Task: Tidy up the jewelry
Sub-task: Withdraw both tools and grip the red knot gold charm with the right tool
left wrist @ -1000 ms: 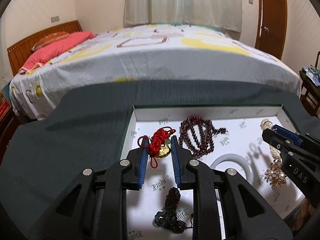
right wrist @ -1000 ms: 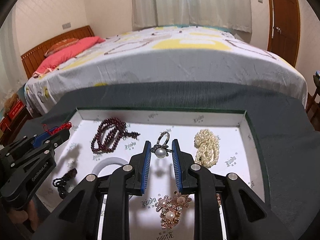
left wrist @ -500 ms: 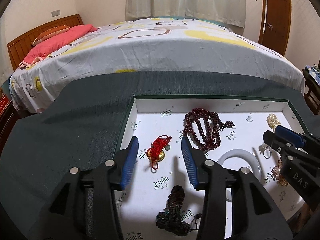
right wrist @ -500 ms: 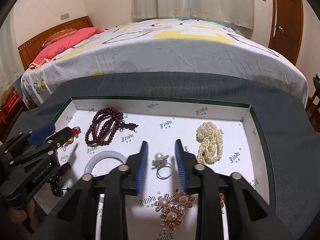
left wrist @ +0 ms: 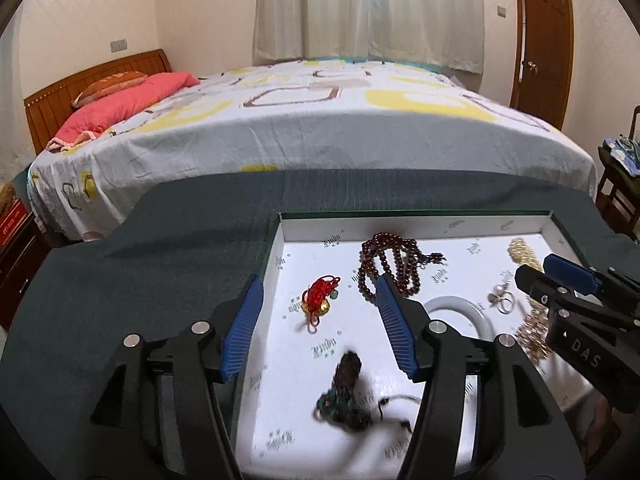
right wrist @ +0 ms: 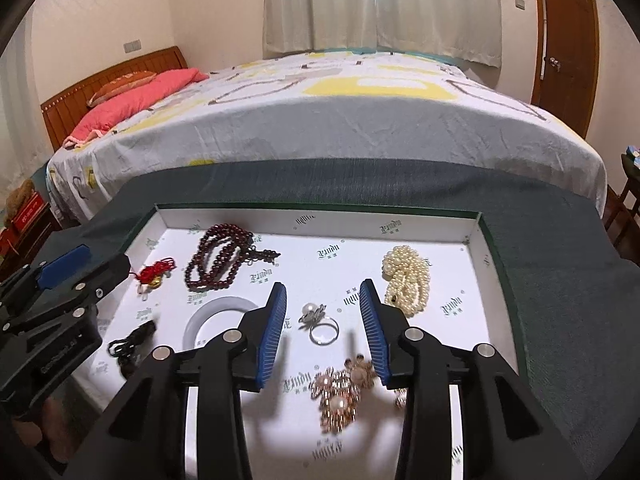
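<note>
A white-lined tray (left wrist: 416, 226) (right wrist: 320, 216) lies on a dark green cloth. My left gripper (left wrist: 318, 296) is open and empty above a red cord charm with a gold piece (left wrist: 318, 298) (right wrist: 154, 274). My right gripper (right wrist: 323, 300) is open and empty above a pearl ring (right wrist: 320, 322) (left wrist: 502, 298). Also in the tray are dark red beads (left wrist: 390, 264) (right wrist: 222, 256), a white bangle (left wrist: 456, 312) (right wrist: 208, 316), a dark cord piece (left wrist: 346, 392) (right wrist: 130, 342), a pearl strand (right wrist: 408, 280) and a rose-gold pearl brooch (right wrist: 344, 390).
A bed (left wrist: 312, 120) with a patterned sheet and pink pillow (left wrist: 120, 106) stands right behind the cloth-covered surface (left wrist: 140, 280). A wooden door (left wrist: 540, 36) is at the back right. A chair with clutter (left wrist: 620, 168) stands at the far right.
Both grippers opened and drew back upward. The left let go of the red cord charm and the right let go of the pearl ring; both now lie in the tray.
</note>
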